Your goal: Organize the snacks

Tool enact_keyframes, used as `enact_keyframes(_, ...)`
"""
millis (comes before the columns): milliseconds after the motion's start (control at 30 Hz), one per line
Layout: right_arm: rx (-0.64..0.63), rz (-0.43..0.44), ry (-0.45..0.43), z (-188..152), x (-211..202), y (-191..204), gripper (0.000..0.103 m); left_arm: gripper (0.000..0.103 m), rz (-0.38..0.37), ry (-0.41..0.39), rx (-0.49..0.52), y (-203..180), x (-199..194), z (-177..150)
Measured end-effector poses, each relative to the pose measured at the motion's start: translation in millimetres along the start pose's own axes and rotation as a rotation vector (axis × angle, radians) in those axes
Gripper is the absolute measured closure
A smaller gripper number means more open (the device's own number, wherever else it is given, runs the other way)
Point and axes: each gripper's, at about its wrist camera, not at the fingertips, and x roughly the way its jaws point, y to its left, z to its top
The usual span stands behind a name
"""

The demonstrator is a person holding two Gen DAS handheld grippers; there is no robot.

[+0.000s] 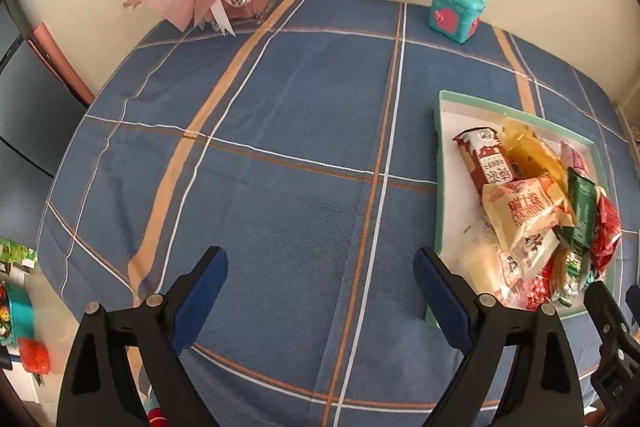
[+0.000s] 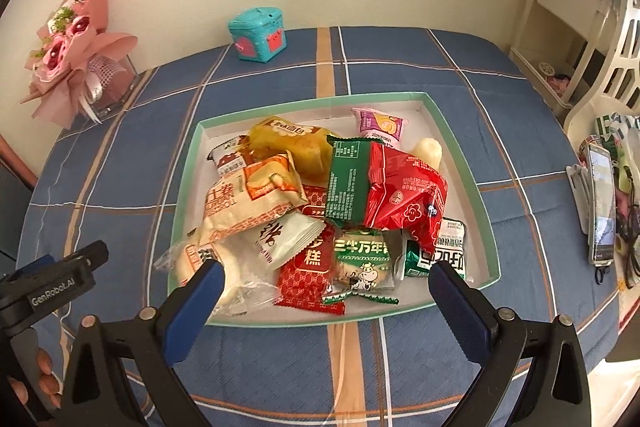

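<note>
Over the blue plaid tablecloth, both grippers are held released and empty: left gripper, right gripper. Snacks are piled in the tray; a pick is judged next, one packet to be singled out.

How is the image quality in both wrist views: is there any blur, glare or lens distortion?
Left wrist view: strong fisheye bending of the plaid tablecloth lines, dark corners, snack packets slightly smeared at the right edge. Right wrist view: same curvature, sharper snack tray, mild glare on the red packet; even, soft light.
</note>
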Motion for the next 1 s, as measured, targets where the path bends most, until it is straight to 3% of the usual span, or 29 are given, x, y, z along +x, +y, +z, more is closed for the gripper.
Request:
enact_keyframes(433,-0.009,0.029,-0.07,-7,-26,4,0.0,0.009,-0.037,-0.087,0.027,3,-35,-12)
enact_keyframes(1000,-0.053,0.037,-0.098,-16,-38,13,0.0,0.009,-0.024,-0.092,0.023,13,-48,-28)
